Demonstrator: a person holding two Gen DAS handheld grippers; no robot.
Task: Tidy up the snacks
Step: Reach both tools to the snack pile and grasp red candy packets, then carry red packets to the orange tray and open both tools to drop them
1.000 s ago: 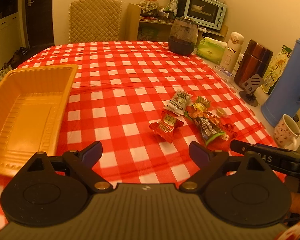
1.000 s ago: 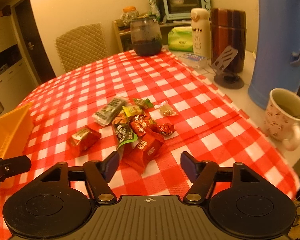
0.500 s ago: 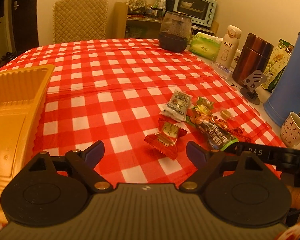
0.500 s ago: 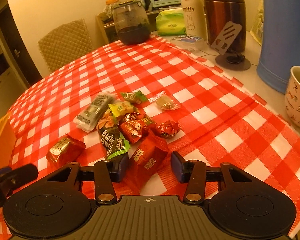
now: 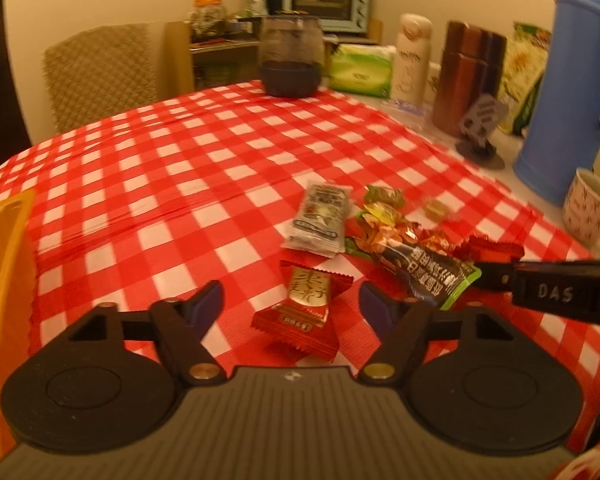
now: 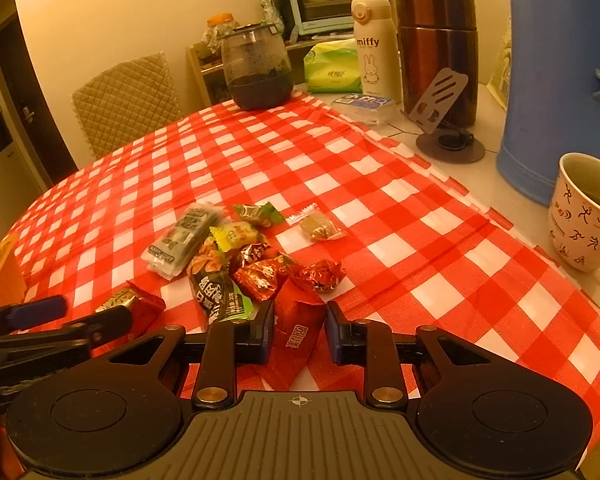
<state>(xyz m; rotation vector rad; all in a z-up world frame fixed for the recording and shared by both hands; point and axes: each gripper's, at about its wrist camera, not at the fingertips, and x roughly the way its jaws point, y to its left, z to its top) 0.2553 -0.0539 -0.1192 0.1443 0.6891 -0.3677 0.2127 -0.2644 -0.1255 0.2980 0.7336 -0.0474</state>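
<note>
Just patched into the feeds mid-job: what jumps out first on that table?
The pile of snack packets on the red checked tablecloth in front of both grippers draws the eye. The right gripper has just been closing and pinches a red packet at the pile's near edge. The left gripper has been narrowing around a red-and-gold packet between its fingers, not yet pressing it; a yellow tray waits at far left.

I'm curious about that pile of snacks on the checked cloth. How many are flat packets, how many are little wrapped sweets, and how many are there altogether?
Flat packets: 4 (grey packet, black-and-green packet, red packet, red-and-gold packet)
Small wrapped sweets: 7
Total: 11
</note>
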